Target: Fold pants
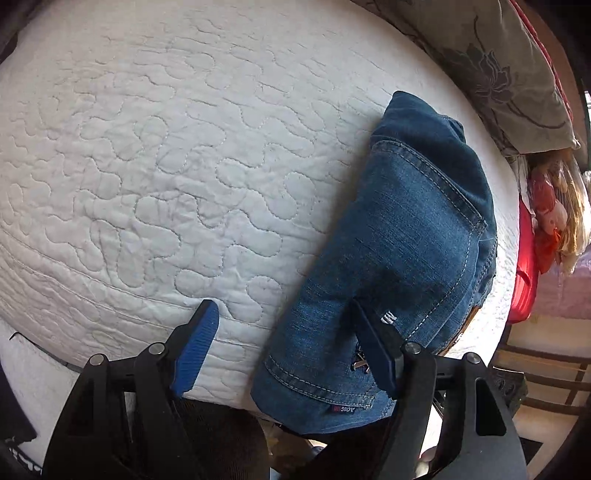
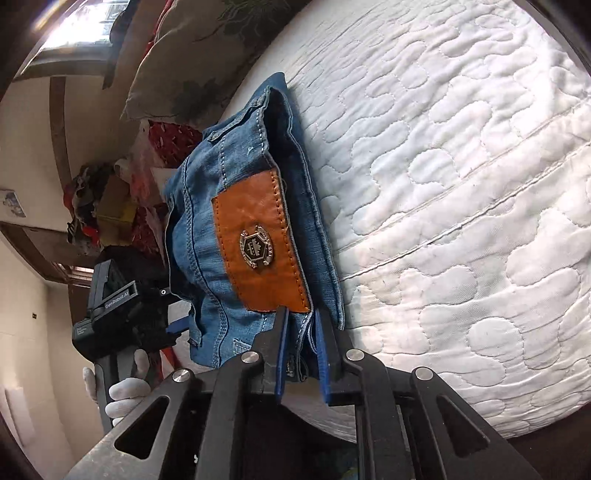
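The folded blue jeans (image 1: 399, 236) lie in a compact bundle near the edge of the white quilted mattress (image 1: 147, 147). My left gripper (image 1: 284, 314) is open, its left finger over the mattress and its right finger resting on the denim. In the right wrist view the jeans (image 2: 207, 206) show their waistband with an orange leather patch (image 2: 258, 236). My right gripper (image 2: 301, 325) is shut on the waistband edge of the jeans. The left gripper body (image 2: 118, 314) shows beyond the bundle, held by a white-gloved hand.
A grey floral pillow (image 1: 498, 66) lies at the mattress head behind the jeans. Red cloth and clutter (image 1: 546, 221) sit beside the bed. The mattress edge (image 1: 110, 350) runs just below the left gripper. A wall and window (image 2: 74, 29) lie beyond.
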Demonstrator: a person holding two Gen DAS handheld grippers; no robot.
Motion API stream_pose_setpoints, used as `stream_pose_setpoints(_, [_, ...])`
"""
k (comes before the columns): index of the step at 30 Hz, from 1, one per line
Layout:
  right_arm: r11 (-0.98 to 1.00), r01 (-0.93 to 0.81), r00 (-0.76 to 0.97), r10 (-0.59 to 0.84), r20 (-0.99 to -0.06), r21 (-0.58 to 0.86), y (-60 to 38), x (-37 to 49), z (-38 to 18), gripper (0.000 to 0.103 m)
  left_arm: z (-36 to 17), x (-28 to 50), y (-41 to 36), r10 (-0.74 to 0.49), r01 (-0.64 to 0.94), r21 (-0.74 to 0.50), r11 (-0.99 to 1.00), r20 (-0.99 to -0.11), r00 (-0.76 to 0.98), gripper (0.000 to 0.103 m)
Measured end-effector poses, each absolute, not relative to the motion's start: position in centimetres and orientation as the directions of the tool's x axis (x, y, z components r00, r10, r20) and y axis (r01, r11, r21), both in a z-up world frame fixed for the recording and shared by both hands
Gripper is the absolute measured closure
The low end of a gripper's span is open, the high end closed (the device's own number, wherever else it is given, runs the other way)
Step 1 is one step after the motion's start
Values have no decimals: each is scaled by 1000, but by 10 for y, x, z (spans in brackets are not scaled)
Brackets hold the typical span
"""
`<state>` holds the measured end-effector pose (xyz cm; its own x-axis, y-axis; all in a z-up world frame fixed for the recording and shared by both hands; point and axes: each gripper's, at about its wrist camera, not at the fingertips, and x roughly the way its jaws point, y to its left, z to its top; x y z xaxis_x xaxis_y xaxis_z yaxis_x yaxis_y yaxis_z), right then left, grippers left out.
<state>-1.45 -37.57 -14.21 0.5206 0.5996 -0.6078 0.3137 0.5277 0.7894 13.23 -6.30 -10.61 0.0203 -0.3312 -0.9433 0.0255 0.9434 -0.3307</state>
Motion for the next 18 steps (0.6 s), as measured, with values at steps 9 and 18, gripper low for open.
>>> stream_pose_setpoints(9, [643, 209, 652, 471, -595, 737, -414, 40, -70, 41, -56, 176, -68, -462, 56, -459, 887, -876, 136, 29])
stream_pose_setpoints(18, [741, 173, 592, 448, -670, 649, -396, 113, -89, 94, -76, 213, -144, -263, 147, -238, 960, -948, 181, 29])
